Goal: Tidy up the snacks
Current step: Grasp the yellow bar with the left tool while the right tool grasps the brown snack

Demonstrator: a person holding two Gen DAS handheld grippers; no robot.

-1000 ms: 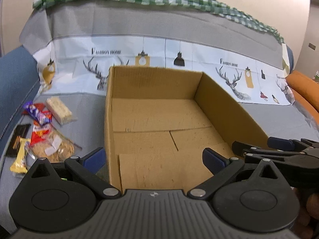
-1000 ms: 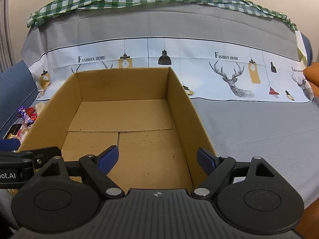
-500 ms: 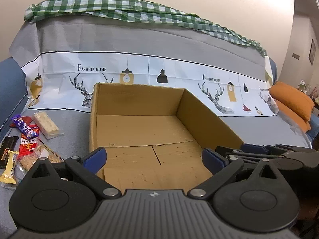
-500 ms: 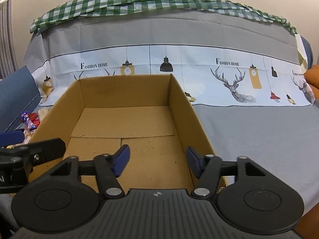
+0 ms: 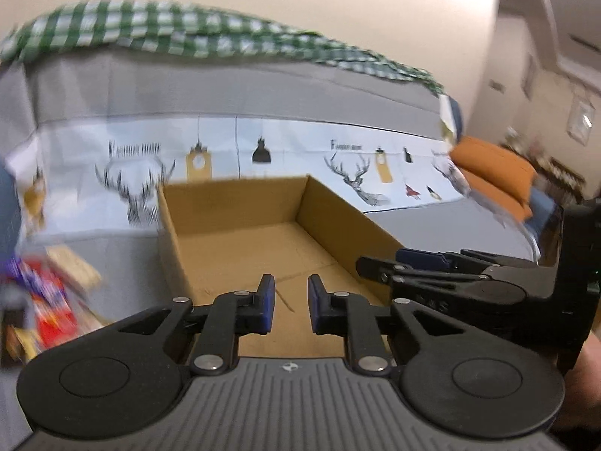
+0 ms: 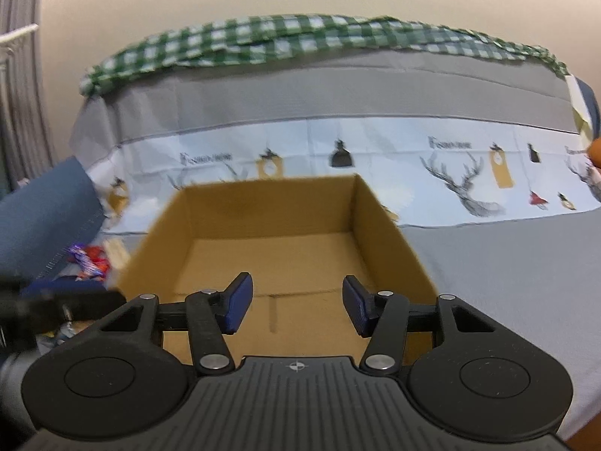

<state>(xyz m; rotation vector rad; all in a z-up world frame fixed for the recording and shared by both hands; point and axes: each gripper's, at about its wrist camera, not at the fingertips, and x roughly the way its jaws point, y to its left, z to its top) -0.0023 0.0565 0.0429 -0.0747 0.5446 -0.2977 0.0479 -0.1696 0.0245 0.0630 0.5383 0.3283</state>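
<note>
The cardboard box (image 5: 240, 240) sits on the grey sofa seat (image 6: 507, 263) — the snacks (image 5: 45, 297) lie in a blurred heap just left of it. The left hand-held gripper (image 5: 290, 310) hovers over the box's near edge, jaws narrow and holding nothing, while the right hand-held gripper (image 6: 296, 304) — jaws wider, also holding nothing — hovers there beside it.

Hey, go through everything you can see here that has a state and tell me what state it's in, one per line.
Cardboard box: open-topped, upright, nothing inside.
Snack packets: lying outside the box, to its left, blurred.
Left gripper: nearly closed, narrow gap, holding nothing.
Right gripper: partly open, holding nothing.
Checked cloth: draped along the sofa back.
</note>
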